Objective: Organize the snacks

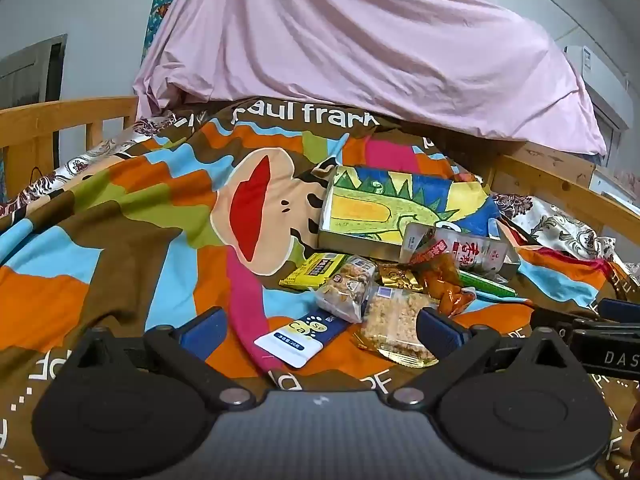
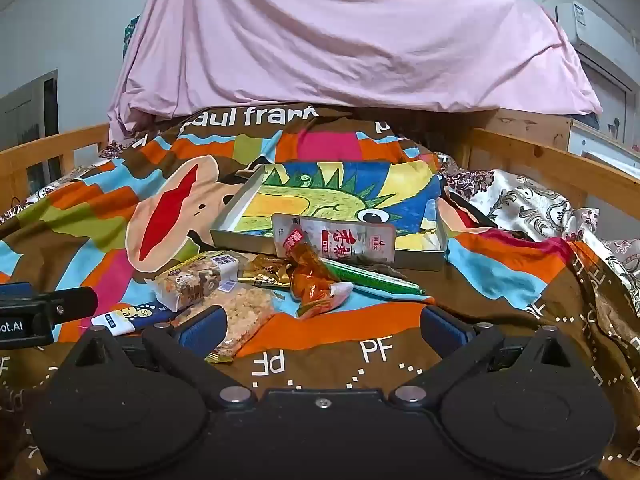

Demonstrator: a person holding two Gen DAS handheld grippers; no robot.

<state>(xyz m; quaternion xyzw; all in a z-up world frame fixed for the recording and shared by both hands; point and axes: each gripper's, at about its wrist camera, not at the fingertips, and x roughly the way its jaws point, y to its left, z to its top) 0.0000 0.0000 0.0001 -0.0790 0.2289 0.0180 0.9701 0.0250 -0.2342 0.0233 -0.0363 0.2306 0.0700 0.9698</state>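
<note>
Pink sheet above a multicoloured patchwork monkey-print blanket.

Snack packets beside tray on bedspread

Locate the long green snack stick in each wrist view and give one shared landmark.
Left wrist: green stick, right of centre, beside the orange packet.
Right wrist: green stick, centre, in front of the tray.
Shared landmark: the shallow tray with the dinosaur drawing.
</note>
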